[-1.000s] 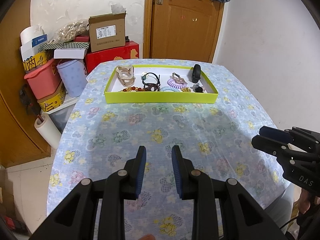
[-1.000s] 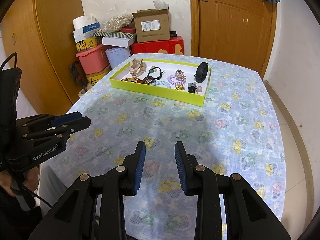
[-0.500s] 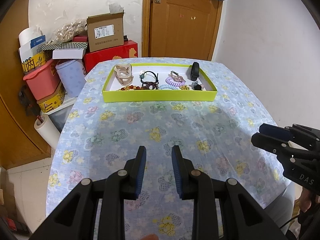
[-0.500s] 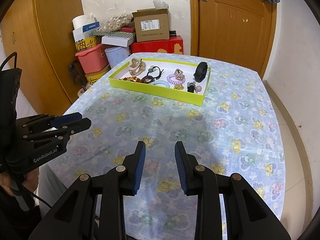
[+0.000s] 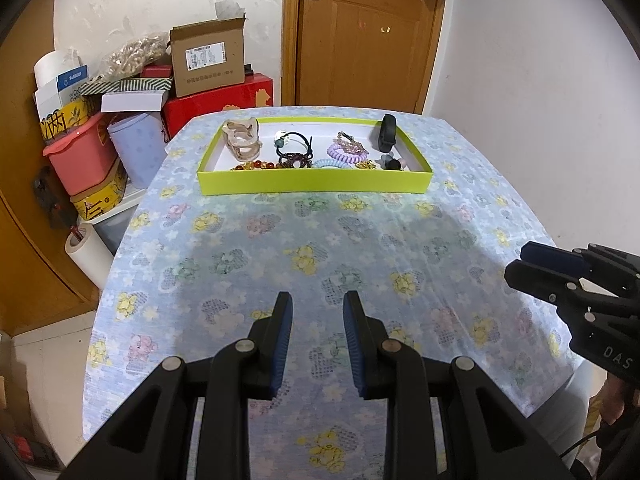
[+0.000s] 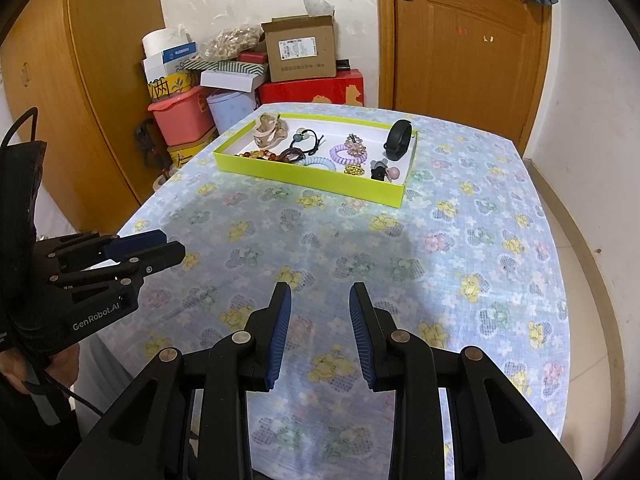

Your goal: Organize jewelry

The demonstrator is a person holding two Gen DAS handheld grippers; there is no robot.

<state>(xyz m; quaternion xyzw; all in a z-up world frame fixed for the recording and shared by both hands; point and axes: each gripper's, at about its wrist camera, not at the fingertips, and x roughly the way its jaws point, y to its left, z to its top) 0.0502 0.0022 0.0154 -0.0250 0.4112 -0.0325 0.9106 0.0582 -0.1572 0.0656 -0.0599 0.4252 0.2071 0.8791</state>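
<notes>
A yellow-green tray [image 5: 312, 187] [image 6: 304, 177] sits at the far end of the flowered table. It holds several pieces: a beige hair claw [image 5: 242, 144], dark hair ties [image 5: 294, 146], an amber bead bracelet [image 5: 256, 166], a purple coil tie [image 5: 346, 155], a black band [image 5: 387, 134] [image 6: 398, 140]. My left gripper [image 5: 317, 312] is open and empty over the near table. My right gripper [image 6: 320, 304] is open and empty, seen side-on at the right in the left wrist view [image 5: 532, 264].
Boxes, a pink bin [image 5: 80, 160] and a paper roll [image 5: 86, 256] are stacked left of the table. A wooden door [image 5: 360, 36] stands behind it, a white wall on the right. The flowered cloth [image 5: 320, 248] covers the table.
Both grippers drew back slightly from the tray; the tray looks a little farther away. Both stay open.
</notes>
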